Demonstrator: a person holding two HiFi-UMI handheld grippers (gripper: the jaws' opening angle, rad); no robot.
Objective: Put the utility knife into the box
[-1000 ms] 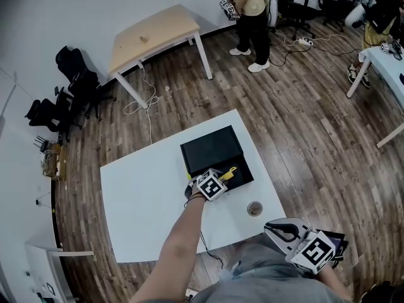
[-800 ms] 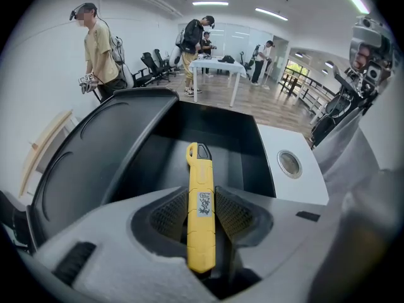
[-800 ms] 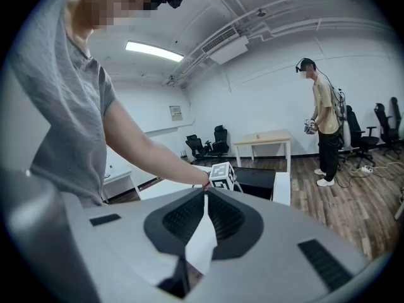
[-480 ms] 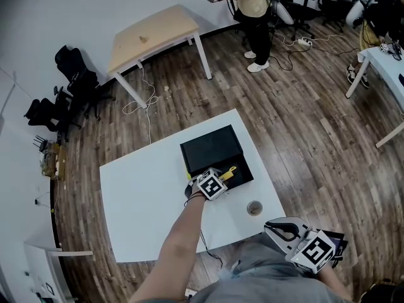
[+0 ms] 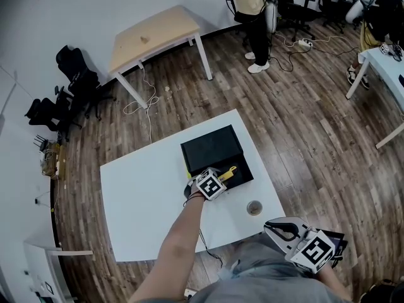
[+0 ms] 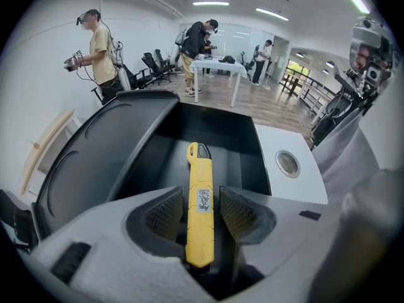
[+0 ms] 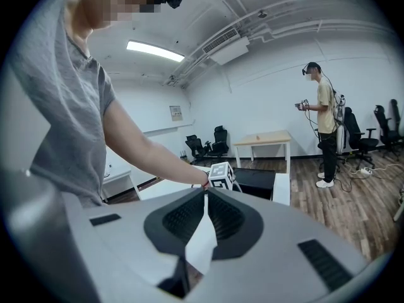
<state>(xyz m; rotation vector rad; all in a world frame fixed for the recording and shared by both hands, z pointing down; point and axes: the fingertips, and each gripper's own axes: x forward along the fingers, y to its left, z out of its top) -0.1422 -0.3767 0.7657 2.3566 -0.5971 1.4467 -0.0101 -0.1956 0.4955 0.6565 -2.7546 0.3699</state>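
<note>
Item, utility knife (image 6: 197, 163): I am releasing it over the box (image 6: 243, 147), left gripper (image 6: 201, 202) jaws opening around it; withdrawal outstanding.

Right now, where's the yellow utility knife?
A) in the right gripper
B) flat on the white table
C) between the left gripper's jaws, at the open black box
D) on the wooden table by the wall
C: the left gripper view shows the yellow utility knife between the jaws of the left gripper, which are opening with the pads off its sides, and it points into the open black box.
</note>
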